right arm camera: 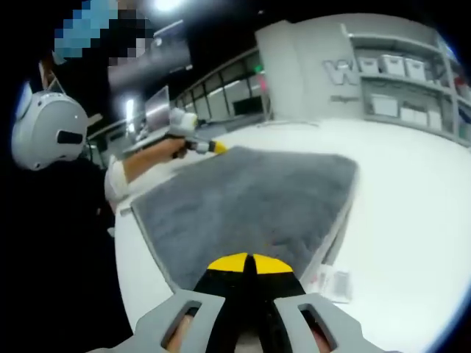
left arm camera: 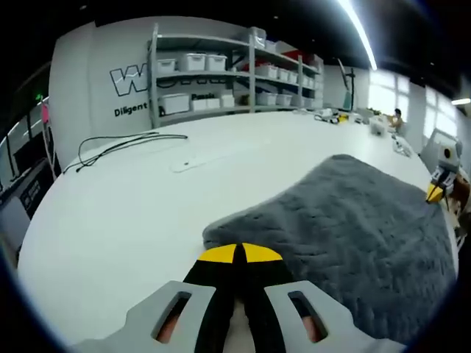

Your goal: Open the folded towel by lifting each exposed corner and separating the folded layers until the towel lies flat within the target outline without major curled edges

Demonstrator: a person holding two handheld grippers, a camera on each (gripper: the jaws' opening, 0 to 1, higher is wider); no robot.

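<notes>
A grey towel [left arm camera: 353, 220] lies spread on the white table [left arm camera: 132, 213]. In the left gripper view my left gripper [left arm camera: 240, 254] has its yellow-tipped jaws pressed together at the towel's near corner, which rises slightly into them. At the towel's far right edge the right gripper [left arm camera: 436, 193] shows. In the right gripper view the towel [right arm camera: 250, 195] stretches away from my right gripper [right arm camera: 249, 263], whose jaws are shut on its near edge. A hand holds the left gripper [right arm camera: 210, 147] at the far corner. A white label [right arm camera: 335, 281] lies beside the near corner.
Shelves with white bins [left arm camera: 221, 73] stand behind the table. A black cable [left arm camera: 125, 145] runs across its far left part. Small items [left arm camera: 368, 121] sit at the far right end. A person wearing a white headset [right arm camera: 48, 129] stands at the table's edge.
</notes>
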